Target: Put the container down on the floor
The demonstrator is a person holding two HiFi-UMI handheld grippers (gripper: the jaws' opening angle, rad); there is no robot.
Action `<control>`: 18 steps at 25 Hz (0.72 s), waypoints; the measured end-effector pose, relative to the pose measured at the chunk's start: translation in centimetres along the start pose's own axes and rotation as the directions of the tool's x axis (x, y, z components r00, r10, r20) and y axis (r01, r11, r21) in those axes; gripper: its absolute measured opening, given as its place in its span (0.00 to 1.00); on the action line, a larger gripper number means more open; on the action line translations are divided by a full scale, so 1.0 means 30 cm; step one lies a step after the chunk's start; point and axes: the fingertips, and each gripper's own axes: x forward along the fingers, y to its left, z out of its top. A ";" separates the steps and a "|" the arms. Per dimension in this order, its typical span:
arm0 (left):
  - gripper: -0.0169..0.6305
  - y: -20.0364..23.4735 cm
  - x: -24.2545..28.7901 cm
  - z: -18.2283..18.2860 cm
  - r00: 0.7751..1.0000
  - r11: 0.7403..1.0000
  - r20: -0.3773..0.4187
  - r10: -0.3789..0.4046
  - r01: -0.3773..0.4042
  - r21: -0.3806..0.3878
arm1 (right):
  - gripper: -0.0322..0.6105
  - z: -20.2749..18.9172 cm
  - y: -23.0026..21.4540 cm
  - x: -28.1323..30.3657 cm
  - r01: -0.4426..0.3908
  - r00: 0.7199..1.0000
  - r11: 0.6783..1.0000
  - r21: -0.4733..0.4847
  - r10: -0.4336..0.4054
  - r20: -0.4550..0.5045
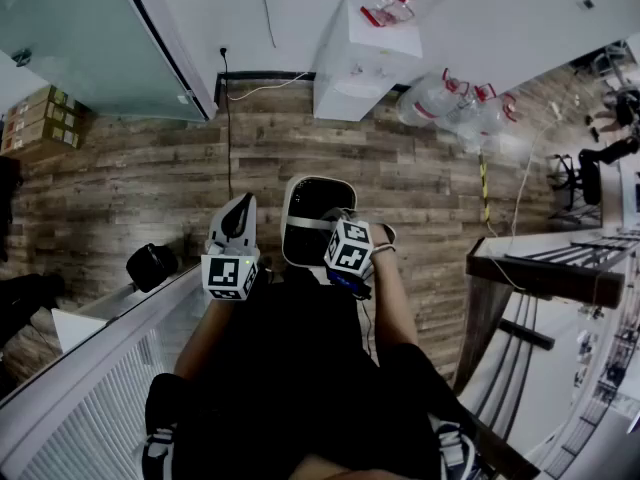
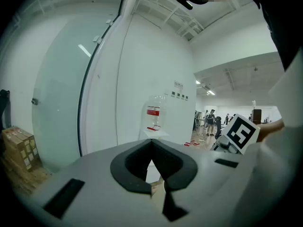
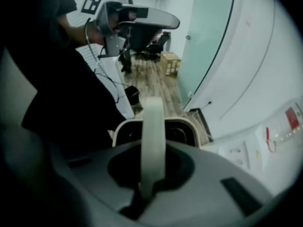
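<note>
Supporting surface: a wood-plank floor (image 1: 120, 198), viewed from steeply above. Standing or lying directly on it are a white water dispenser (image 1: 350, 78) against the wall (image 1: 290, 8), clear water bottles (image 1: 455, 103) on their sides just beside the dispenser, a stack of cardboard boxes (image 1: 40, 118) at the far left, a black rounded object (image 1: 152, 265), and a dark cable (image 1: 227, 158) running out from the wall. The container (image 1: 318, 218) shows over the planks, but contact with them cannot be confirmed.
</note>
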 end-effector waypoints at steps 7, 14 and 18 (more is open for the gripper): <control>0.07 -0.008 0.004 -0.006 1.000 1.000 0.002 0.004 -0.004 -0.005 | 0.10 -0.008 0.002 0.003 0.001 1.000 1.000 -0.007 -0.001 0.009; 0.07 -0.049 0.024 -0.006 1.000 1.000 0.008 0.016 -0.016 -0.010 | 0.10 -0.033 -0.003 -0.002 0.000 1.000 1.000 0.004 0.000 0.023; 0.07 -0.084 0.047 -0.005 0.999 0.999 0.012 0.037 -0.037 -0.011 | 0.10 -0.061 -0.010 -0.003 -0.006 0.999 1.000 -0.016 0.006 0.036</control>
